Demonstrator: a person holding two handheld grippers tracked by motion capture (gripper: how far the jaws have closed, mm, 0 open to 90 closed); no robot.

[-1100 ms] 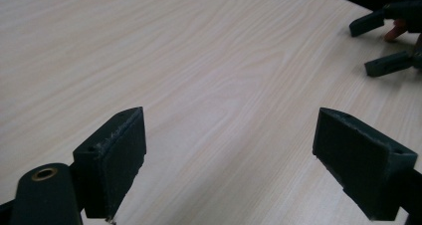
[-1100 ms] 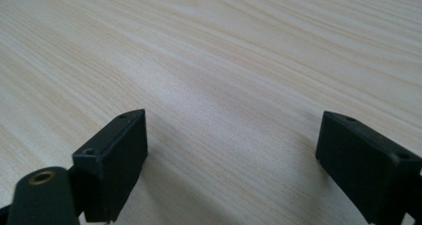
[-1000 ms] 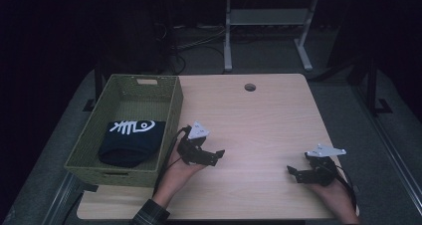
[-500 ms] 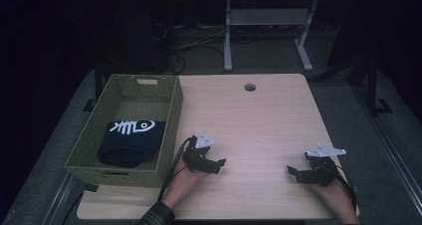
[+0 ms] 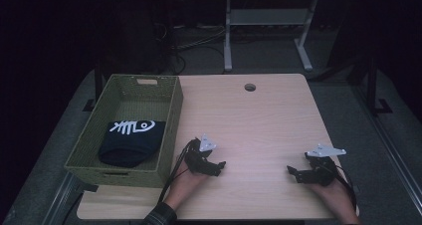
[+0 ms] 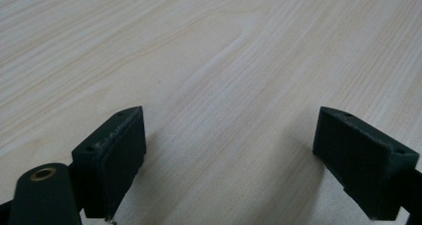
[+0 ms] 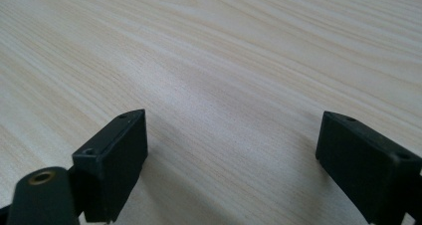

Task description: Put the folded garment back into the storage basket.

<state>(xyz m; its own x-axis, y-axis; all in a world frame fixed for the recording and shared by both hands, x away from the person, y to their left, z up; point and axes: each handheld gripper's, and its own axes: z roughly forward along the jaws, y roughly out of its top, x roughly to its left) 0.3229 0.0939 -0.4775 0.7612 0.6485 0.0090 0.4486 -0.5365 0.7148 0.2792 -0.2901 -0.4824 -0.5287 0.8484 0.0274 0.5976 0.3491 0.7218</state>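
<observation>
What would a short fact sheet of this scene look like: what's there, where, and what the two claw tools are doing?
Surface: wooden table
Basket: green woven basket at the table's left edge
Basket contents: folded dark cloth with a white fish-bone print
Left gripper: near the basket, jaws apart, holding nothing
Right gripper: near the table's right front, jaws apart, holding nothing
Table hole: round hole at the far edge

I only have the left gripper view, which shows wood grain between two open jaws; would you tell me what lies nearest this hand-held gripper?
Observer: A green woven basket stands just to the left of the left hand-held gripper, at the table's left edge.
Operator: Is anything in it?
Observer: Yes, a folded dark cloth with a white fish-bone print lies on its floor.
Operator: And the other hand?
Observer: The right hand-held gripper sits low over the table near its right front corner, jaws open on nothing.
</observation>
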